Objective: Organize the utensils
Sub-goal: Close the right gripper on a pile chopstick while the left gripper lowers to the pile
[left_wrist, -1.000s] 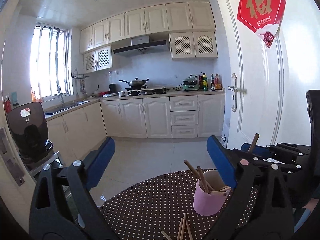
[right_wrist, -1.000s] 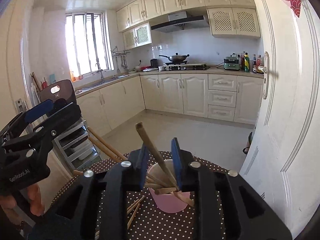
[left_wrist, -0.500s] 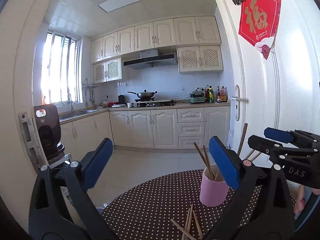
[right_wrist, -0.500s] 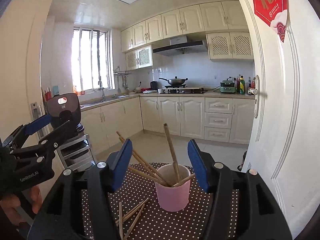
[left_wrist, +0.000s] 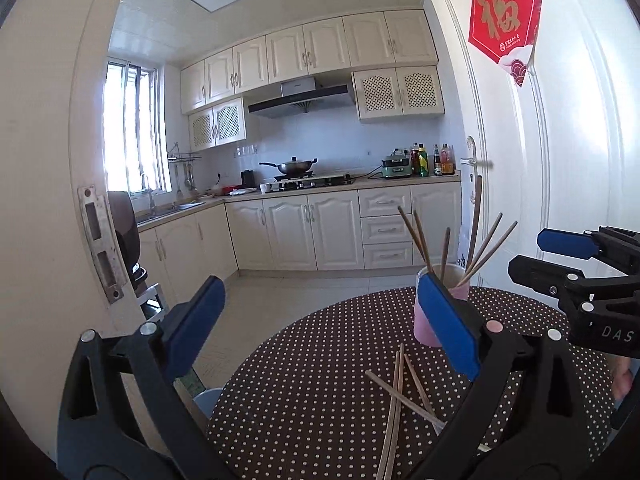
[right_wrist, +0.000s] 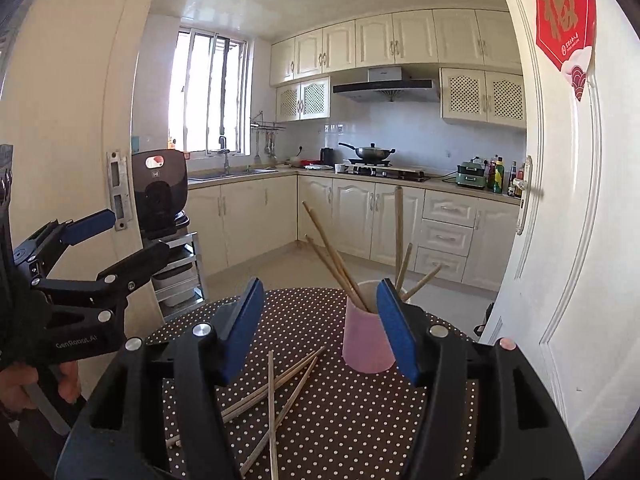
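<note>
A pink cup (right_wrist: 366, 340) stands on the round dotted table (right_wrist: 360, 420) with several wooden chopsticks (right_wrist: 334, 262) upright in it; it also shows in the left wrist view (left_wrist: 426, 326). Several loose chopsticks (right_wrist: 272, 400) lie crossed on the table in front of the cup, also seen from the left wrist (left_wrist: 398, 392). My right gripper (right_wrist: 320, 328) is open and empty, above the loose chopsticks, just short of the cup. My left gripper (left_wrist: 320, 328) is open and empty, to the left of the cup. Each gripper shows in the other's view (left_wrist: 576, 256) (right_wrist: 100, 236).
A white door (right_wrist: 560, 240) with a red hanging stands close on the right of the table. A door frame (left_wrist: 96, 240) and a black appliance on a rack (right_wrist: 160, 196) stand on the left. Kitchen cabinets and floor lie beyond the table's far edge.
My right gripper let go of a chopstick into the cup, opened, and drew back. Both grippers pulled back and up from the cup; loose chopsticks have come into view.
</note>
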Demonstrator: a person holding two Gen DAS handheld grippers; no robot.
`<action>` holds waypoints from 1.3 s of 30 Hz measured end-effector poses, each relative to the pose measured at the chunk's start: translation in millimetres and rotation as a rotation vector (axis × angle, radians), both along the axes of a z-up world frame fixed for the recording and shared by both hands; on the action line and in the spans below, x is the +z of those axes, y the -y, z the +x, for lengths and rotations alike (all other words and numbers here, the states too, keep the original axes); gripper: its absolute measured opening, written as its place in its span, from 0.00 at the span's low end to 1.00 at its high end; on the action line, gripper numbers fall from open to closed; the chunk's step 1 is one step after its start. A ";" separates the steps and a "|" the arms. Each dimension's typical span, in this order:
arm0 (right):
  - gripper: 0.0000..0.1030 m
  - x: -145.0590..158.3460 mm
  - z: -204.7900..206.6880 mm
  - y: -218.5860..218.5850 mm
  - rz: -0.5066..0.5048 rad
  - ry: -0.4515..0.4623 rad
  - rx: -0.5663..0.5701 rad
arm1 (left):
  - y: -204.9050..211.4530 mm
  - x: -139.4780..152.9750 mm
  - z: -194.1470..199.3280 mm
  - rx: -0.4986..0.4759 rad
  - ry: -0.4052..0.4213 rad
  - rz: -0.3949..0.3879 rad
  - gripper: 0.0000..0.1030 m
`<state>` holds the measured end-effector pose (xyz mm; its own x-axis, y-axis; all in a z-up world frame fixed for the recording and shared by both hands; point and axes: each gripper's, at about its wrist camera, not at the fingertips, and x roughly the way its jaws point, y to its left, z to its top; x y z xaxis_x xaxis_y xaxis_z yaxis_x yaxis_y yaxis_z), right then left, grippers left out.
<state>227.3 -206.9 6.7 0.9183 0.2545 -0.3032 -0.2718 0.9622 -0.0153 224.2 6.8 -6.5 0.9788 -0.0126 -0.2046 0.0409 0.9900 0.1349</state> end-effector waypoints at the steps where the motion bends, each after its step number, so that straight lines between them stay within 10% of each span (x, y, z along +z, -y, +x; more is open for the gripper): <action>1: 0.54 -2.9 -0.7 -1.5 -0.008 -0.009 0.002 | -2.6 -3.4 -0.4 0.012 -0.017 0.004 0.92; 15: 0.54 -69.4 26.0 -41.9 -0.132 -0.240 0.073 | -22.6 -54.2 22.8 0.008 -0.273 0.018 0.92; 26: 0.21 -128.9 88.3 -87.9 -0.253 -0.499 0.103 | -40.7 -83.9 50.2 0.027 -0.397 0.017 0.92; 39: 0.05 -128.6 119.1 -82.7 -0.184 -0.527 0.087 | -29.4 -107.6 79.0 -0.038 -0.520 0.013 0.92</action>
<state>346.4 -124.1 -121.9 0.6089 0.2222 -0.7615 -0.3666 0.9301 -0.0217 303.2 36.2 -114.1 0.7468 -0.0405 -0.6638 0.1418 0.9849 0.0993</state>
